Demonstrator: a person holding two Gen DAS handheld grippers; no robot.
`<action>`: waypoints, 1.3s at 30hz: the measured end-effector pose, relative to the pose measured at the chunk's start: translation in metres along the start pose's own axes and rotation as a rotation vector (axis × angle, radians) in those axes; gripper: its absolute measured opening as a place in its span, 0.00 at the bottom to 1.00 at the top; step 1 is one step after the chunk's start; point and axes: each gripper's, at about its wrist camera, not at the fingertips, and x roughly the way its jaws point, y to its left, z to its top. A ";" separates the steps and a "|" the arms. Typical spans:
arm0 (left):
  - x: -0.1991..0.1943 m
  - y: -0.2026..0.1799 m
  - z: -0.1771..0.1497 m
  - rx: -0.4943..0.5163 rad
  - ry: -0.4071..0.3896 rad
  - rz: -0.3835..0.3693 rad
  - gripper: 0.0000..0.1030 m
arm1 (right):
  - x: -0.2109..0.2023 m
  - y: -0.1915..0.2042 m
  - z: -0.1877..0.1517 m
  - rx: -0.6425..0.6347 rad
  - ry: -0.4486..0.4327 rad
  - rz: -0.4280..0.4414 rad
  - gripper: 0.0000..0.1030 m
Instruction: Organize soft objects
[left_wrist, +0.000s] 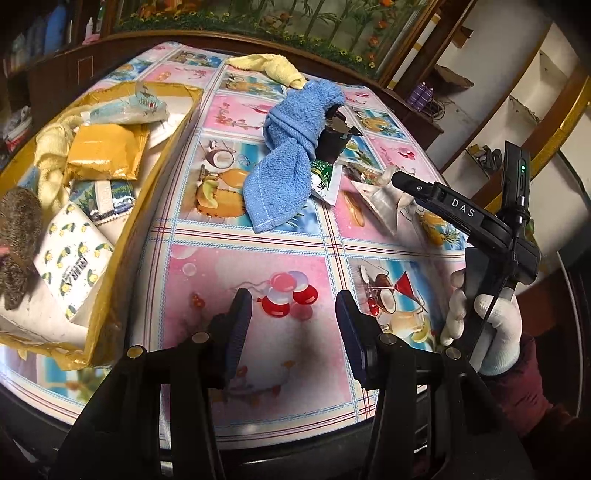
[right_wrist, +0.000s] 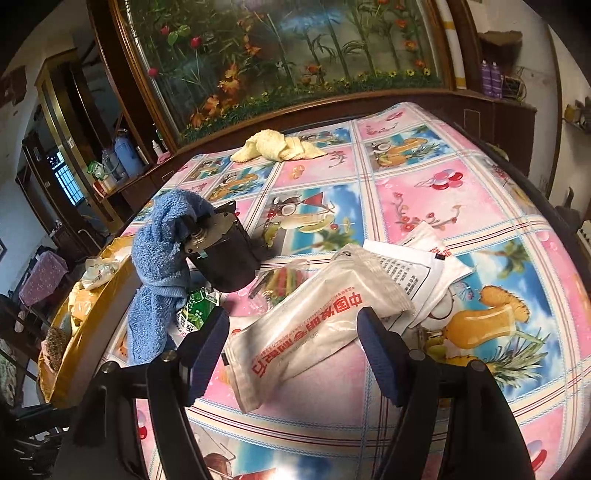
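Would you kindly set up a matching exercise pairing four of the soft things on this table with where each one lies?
Things:
1. Blue terry towel
2. Pale yellow cloth
3. White plastic packet with red print
4. Yellow padded envelope

Places:
A. Inside the yellow cardboard tray
B. Far table edge
C. Draped over the black cylinder
D. Before the right claw

Pairs: 1-C, 2-B, 3-D, 4-A

towel (left_wrist: 284, 155) on table (left_wrist: 258, 258) | box (left_wrist: 110, 229) left | packet (right_wrist: 314, 325) right of towel
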 end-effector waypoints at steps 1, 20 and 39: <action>-0.001 -0.002 0.000 0.005 -0.005 0.014 0.46 | -0.001 0.001 0.000 -0.004 -0.005 -0.007 0.70; -0.007 -0.002 -0.002 0.007 -0.019 0.008 0.46 | -0.030 -0.007 0.006 0.029 -0.114 -0.026 0.70; -0.003 0.005 0.089 0.012 -0.075 0.118 0.46 | 0.006 -0.021 0.075 -0.122 -0.171 -0.082 0.83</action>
